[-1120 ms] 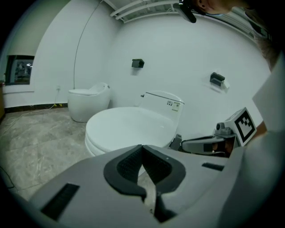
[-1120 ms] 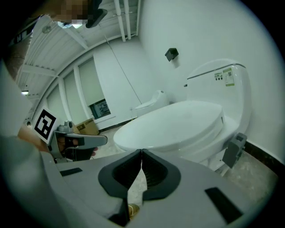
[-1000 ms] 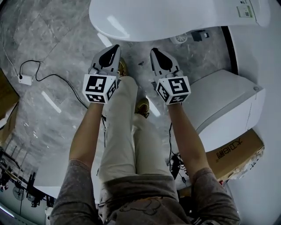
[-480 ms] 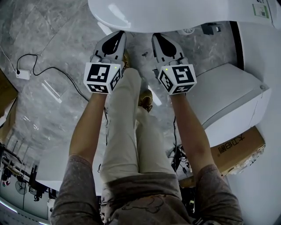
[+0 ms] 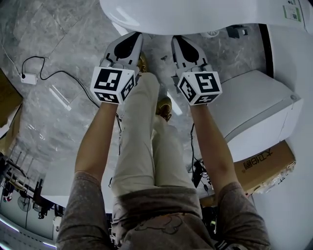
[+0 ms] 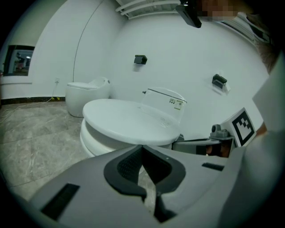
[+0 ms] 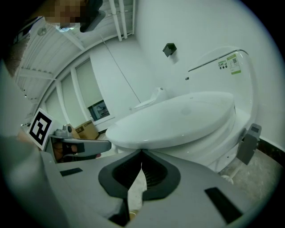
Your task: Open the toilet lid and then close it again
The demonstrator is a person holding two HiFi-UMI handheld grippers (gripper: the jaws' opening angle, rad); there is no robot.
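Observation:
The white toilet's lid (image 5: 195,14) lies closed on the bowl at the top of the head view. My left gripper (image 5: 135,35) and right gripper (image 5: 177,38) are held side by side, both shut and empty, with their tips at the lid's front edge. Whether they touch it I cannot tell. In the left gripper view the lid (image 6: 129,120) sits just beyond my left gripper (image 6: 142,146), with the right gripper (image 6: 200,144) beside it. In the right gripper view the lid's rim (image 7: 178,116) hangs just above the right gripper (image 7: 141,151).
The person's legs (image 5: 146,136) stand on the grey marble floor below the grippers. A white box-shaped fixture (image 5: 254,117) and a cardboard box (image 5: 264,166) stand at the right. A cable with a plug (image 5: 29,77) lies at the left. A second toilet (image 6: 87,93) stands by the far wall.
Both grippers have edged a little nearer to the lid's front rim. Both stay shut.

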